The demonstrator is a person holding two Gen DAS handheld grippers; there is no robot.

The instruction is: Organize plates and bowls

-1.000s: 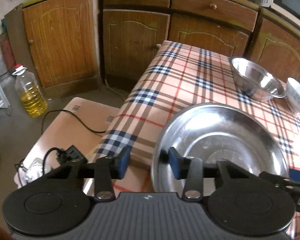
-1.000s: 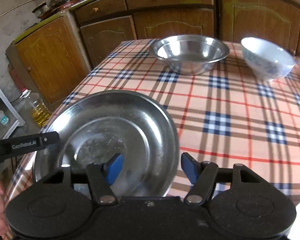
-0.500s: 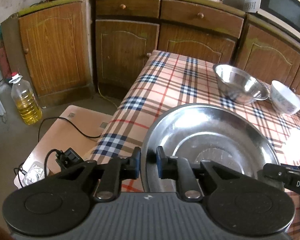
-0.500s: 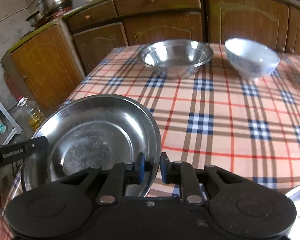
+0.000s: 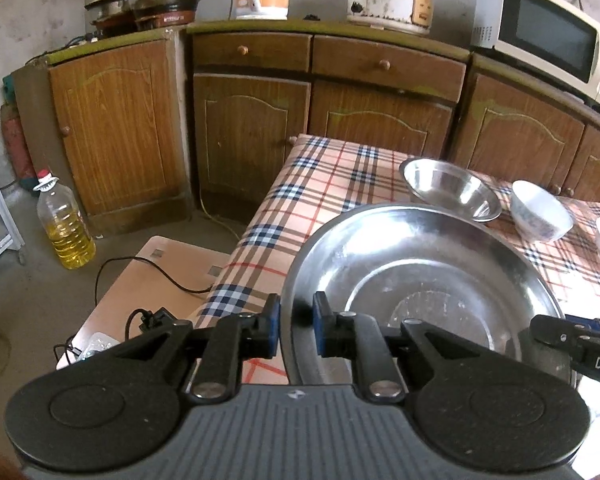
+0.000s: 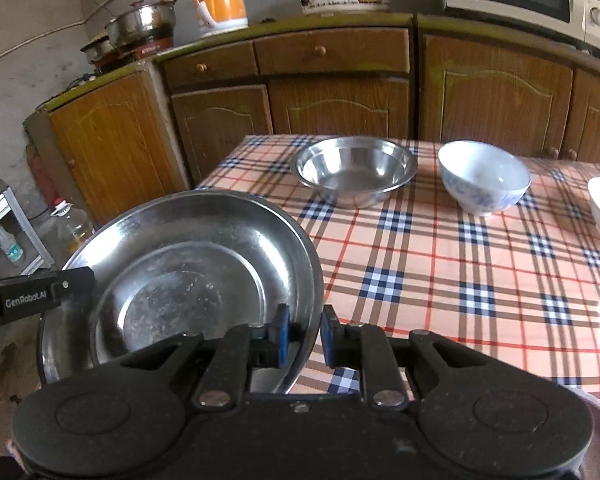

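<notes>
My left claw [image 5: 296,324] and right claw [image 6: 302,334] have both just clamped onto opposite rims of the steel plate [image 5: 420,272], where a second ago they stood open around it. The plate has since come up off the checked table [image 6: 440,272], so I judge the pickup done and the carry begun. It hangs between my claws, hollow side up and about level; being round, it has no long axis. Beyond stand the steel bowl [image 6: 354,170] and white bowl [image 6: 482,178].
</notes>
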